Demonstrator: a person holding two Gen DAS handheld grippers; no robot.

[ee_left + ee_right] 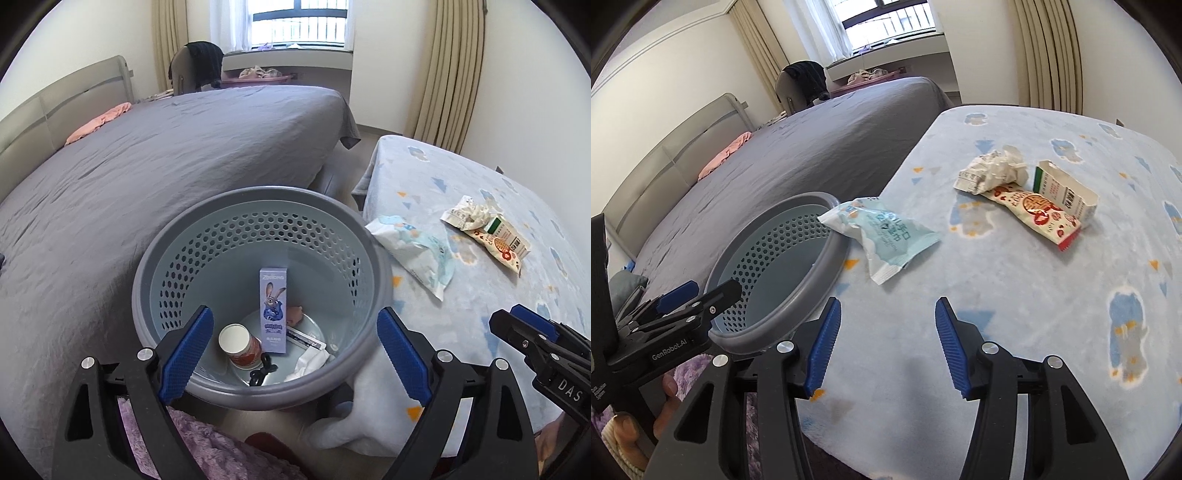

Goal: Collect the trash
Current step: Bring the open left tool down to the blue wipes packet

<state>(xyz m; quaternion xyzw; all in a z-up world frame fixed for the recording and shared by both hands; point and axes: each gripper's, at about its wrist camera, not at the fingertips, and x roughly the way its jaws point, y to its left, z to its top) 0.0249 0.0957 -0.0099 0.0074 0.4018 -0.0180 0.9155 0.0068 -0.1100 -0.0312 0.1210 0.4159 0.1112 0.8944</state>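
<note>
While the left gripper point(291, 354) is hovering spread over the bin point(155, 258), the right gripper point(884, 345), jaws also spread and empty, is facing the wipes packet point(886, 236) at the blanket's point(1034, 314) bin-side edge. Pinching its flat middle is looking safest, since its corner is overhanging the rim.

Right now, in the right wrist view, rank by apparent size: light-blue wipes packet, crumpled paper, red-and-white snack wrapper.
1. light-blue wipes packet, though it lies nearest the camera.
2. red-and-white snack wrapper.
3. crumpled paper.
The last two look close; the wrapper is partly hidden.
</note>
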